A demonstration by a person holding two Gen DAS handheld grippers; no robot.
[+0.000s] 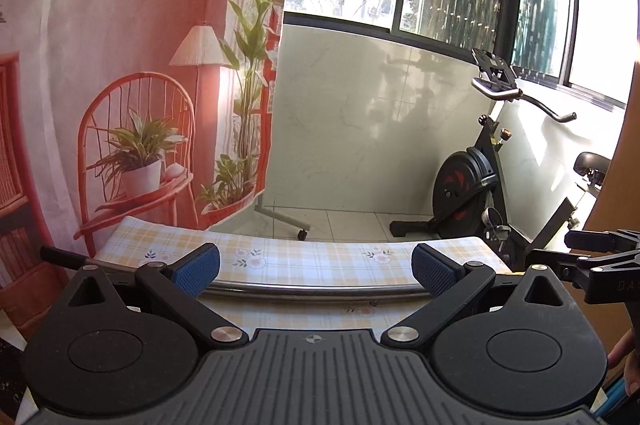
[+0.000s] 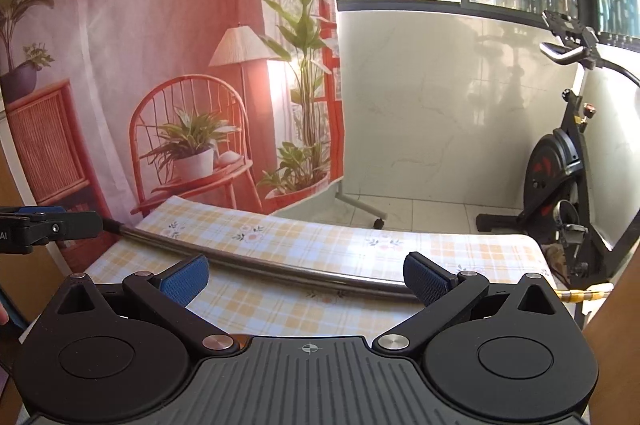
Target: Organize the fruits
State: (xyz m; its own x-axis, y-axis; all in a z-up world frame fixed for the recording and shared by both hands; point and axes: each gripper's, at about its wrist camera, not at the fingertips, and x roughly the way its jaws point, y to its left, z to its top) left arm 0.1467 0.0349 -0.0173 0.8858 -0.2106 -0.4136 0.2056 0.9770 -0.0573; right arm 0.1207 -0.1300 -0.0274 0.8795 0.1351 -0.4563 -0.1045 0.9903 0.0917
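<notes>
While both tools are hovering with fingers spread wide and gripping nothing, the left tool (image 1: 316,265) and right tool (image 2: 306,275) are facing a checked surface (image 1: 312,259) crossed by a metal rod (image 2: 256,259). No fruit is showing in either view, so sorting is seemingly not yet starting; the next move is probably calling for tilting down to find the fruit

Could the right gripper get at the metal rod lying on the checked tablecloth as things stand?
Probably yes. The right gripper is open, and the metal rod lies bare on the tablecloth just ahead of its fingers, with nothing visible between them.
</notes>
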